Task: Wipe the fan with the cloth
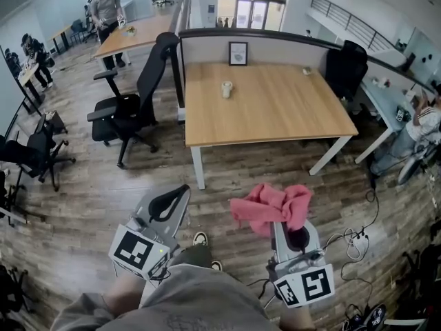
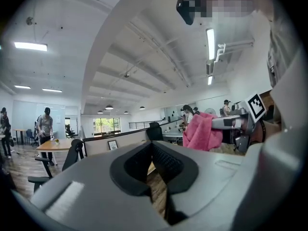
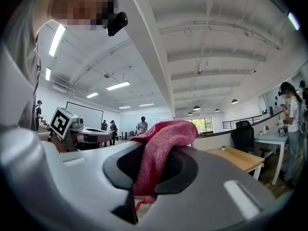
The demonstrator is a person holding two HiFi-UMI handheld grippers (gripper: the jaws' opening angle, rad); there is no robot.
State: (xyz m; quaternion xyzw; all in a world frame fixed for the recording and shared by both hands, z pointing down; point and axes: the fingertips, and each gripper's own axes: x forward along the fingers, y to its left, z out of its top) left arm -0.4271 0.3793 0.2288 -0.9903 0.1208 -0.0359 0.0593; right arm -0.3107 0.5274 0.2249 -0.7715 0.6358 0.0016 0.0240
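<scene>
right gripper (image 1: 297, 238) clamps the pink cloth (image 1: 271, 209); left gripper (image 1: 169, 203) closed, empty; perhaps the fan (image 1: 227, 89) on desk (image 1: 282, 112).

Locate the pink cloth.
The pink woven cloth is clamped in the tongs of the right gripper, low centre-right in the head view, below the wooden desk.

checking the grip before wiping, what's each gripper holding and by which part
Right gripper: pink cloth, a bunched fold pinched between its fingers, the rest heaped above them. Left gripper: shut, holding nothing.
</scene>
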